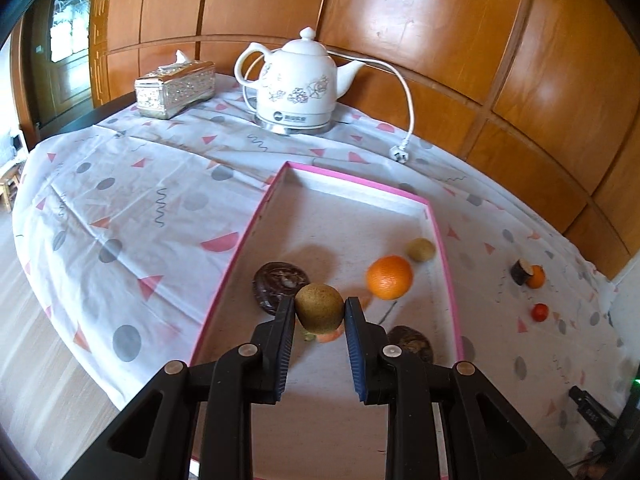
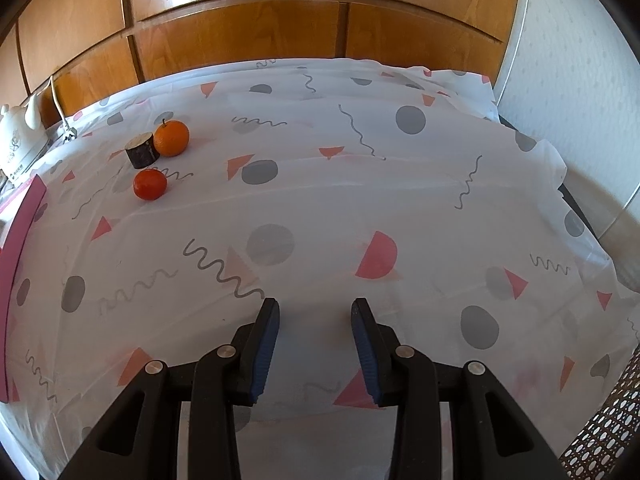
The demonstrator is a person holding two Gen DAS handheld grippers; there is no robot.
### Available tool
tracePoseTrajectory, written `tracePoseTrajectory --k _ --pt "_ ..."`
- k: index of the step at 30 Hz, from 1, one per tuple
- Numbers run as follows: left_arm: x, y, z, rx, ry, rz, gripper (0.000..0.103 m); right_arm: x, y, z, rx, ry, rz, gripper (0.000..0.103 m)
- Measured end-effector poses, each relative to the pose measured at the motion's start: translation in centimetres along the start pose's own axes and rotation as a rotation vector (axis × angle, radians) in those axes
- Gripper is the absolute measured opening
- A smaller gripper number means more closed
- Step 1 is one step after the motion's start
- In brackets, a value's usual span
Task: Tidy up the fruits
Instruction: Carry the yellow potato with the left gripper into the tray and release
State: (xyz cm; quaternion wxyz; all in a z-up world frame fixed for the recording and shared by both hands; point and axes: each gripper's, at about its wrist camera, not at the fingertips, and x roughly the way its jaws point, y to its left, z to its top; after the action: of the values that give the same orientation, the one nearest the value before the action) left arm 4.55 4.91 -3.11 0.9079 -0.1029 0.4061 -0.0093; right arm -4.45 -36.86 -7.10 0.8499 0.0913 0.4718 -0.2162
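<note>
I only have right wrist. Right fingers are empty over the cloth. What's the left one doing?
Observer: The left gripper is shut on a kiwi, held above the pink-rimmed tray.
Operator: Anything in that tray yet? I see just a strip of pink edge.
Observer: Yes, an orange and a second kiwi lie in it, apart from each other.
Operator: Only fruit in there?
Observer: No. A dark chocolate-coloured ring, like a donut, lies by the tray's left wall, partly behind the left finger.
</note>
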Motion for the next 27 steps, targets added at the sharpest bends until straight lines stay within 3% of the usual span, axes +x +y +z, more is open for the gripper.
tracePoseTrajectory --k 8,11,12,27 --pt "0.1 0.5 -0.4 -0.026 0.005 0.013 0.027 0.1 0.4 0.1 -0.011 0.001 -0.004 0.038" --pt "-0.2 0.6 -0.6 -0.038 -0.005 0.019 0.045 0.1 0.4 0.1 -0.010 0.001 -0.004 0.038" --pt "-0.4 0.7 -0.6 -0.042 -0.011 0.021 0.047 0.2 0.4 0.1 -0.010 0.001 -0.004 0.038" --pt "-0.6 1.1 -1.2 -0.050 -0.003 0.028 0.052 0.1 0.9 0.3 -0.024 -0.001 0.003 0.038"
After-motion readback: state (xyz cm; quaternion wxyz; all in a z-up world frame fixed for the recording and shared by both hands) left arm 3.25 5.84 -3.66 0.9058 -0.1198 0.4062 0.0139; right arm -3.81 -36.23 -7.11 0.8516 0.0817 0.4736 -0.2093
